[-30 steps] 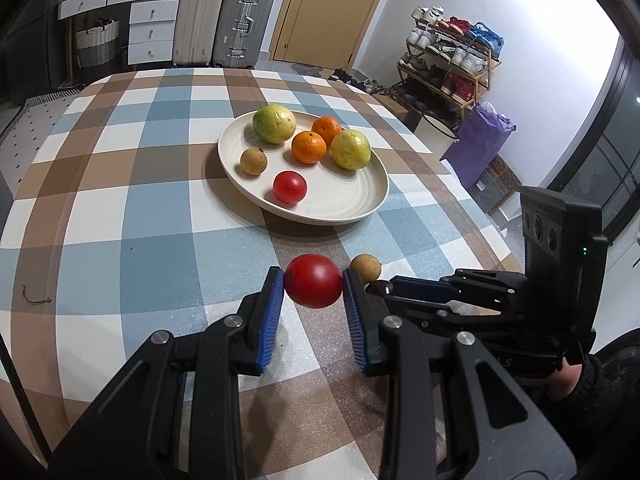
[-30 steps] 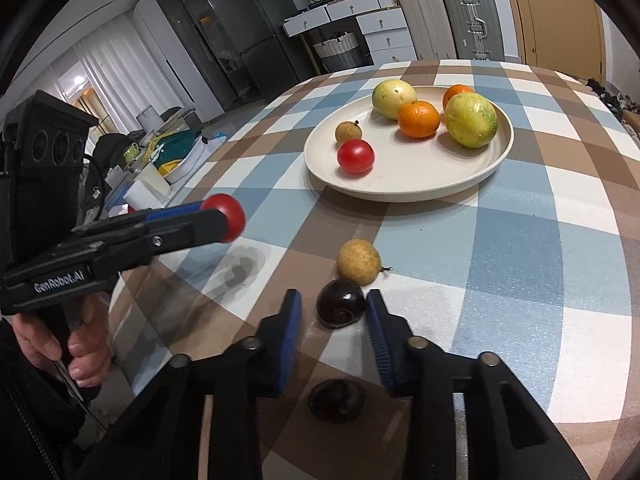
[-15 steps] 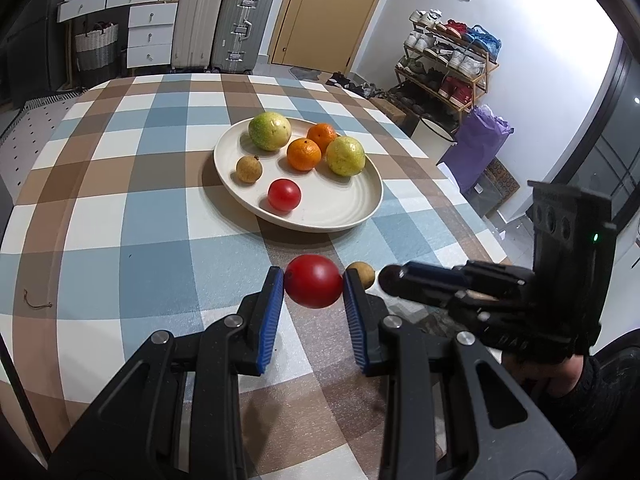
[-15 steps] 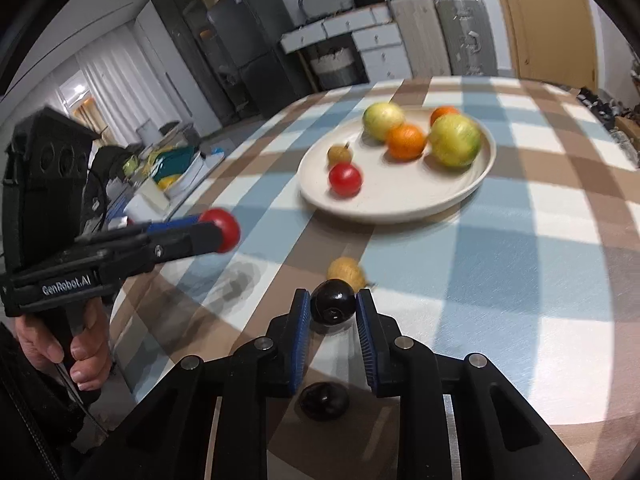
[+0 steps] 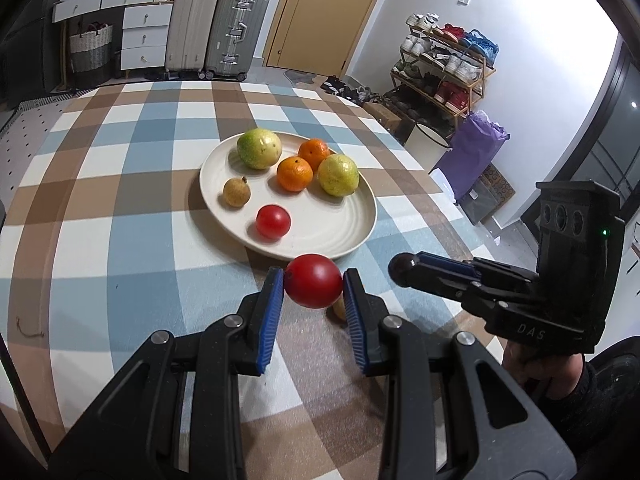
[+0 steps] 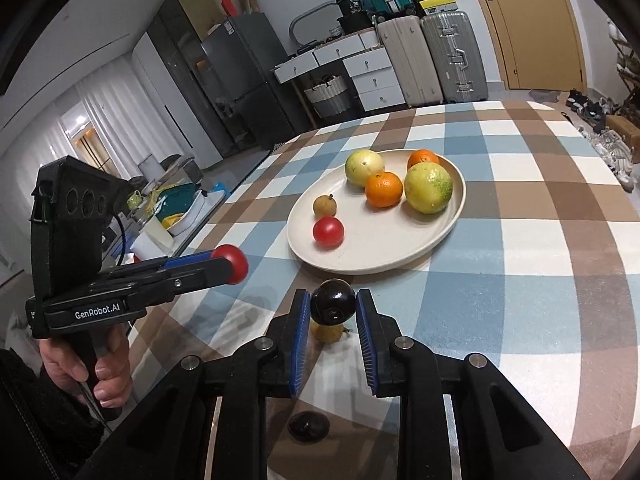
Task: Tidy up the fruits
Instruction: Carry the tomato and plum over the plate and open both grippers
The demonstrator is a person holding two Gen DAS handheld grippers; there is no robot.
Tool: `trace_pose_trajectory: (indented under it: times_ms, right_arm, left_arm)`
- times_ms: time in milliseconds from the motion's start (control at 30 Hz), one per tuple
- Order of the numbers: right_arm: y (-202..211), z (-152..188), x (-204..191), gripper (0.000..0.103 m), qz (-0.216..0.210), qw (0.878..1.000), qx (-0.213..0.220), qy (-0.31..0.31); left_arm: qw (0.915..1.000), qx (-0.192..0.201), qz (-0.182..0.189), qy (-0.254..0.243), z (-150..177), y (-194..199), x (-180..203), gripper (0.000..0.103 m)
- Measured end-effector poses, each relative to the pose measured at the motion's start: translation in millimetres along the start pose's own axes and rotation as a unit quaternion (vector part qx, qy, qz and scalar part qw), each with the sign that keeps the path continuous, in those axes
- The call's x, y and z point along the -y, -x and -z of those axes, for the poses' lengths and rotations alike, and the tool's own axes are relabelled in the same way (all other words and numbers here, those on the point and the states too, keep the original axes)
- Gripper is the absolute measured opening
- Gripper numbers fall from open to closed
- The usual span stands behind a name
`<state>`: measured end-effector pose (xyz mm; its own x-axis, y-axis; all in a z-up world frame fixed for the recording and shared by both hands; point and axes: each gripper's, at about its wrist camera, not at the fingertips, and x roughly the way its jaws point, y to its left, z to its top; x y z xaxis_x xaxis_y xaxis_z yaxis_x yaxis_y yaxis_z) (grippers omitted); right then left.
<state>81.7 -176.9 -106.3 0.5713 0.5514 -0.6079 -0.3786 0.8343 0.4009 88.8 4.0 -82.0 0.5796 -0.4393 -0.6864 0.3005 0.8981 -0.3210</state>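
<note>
The dark plum (image 6: 333, 303) has been lifted off the checked table (image 6: 540, 280) since a second ago, and both claws have been brought nearer the plate (image 5: 348, 236). A red tomato (image 5: 313, 286) is squeezed by the left claw (image 5: 313, 300). The plum is clamped at the tips of the right claw (image 6: 333, 312), above a small yellow fruit (image 6: 328, 332) left on the table.

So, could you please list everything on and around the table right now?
plate: one, cream, mid-table
green-yellow fruits: two, on plate
oranges: two, on plate
brown fruit: one, on plate
red tomato: one, on plate
yellowish fruit: one, on cloth
dark fruit: one, on cloth
suitcases: two, behind table
left gripper: shut on second tomato
right gripper: shut on dark plum
</note>
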Motion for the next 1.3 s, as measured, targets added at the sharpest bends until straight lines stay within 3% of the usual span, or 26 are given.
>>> trace_pose_trajectory:
  times_ms: [733,1300]
  right_arm:
    - [-52.2,-65.8,19.0,0.024,-0.027,1.0,-0.011,-0.007]
    - [-97.3,-89.7,36.3,0.024,-0.028,0.998,-0.046,-0.02]
  left_arm:
    - [0.9996,-0.024,0.008,0.014,-80.8,-67.4,-25.0,0.027]
    - [0.9987,-0.048,0.006,0.016,-108.4,-113.3,-48.8,0.027]
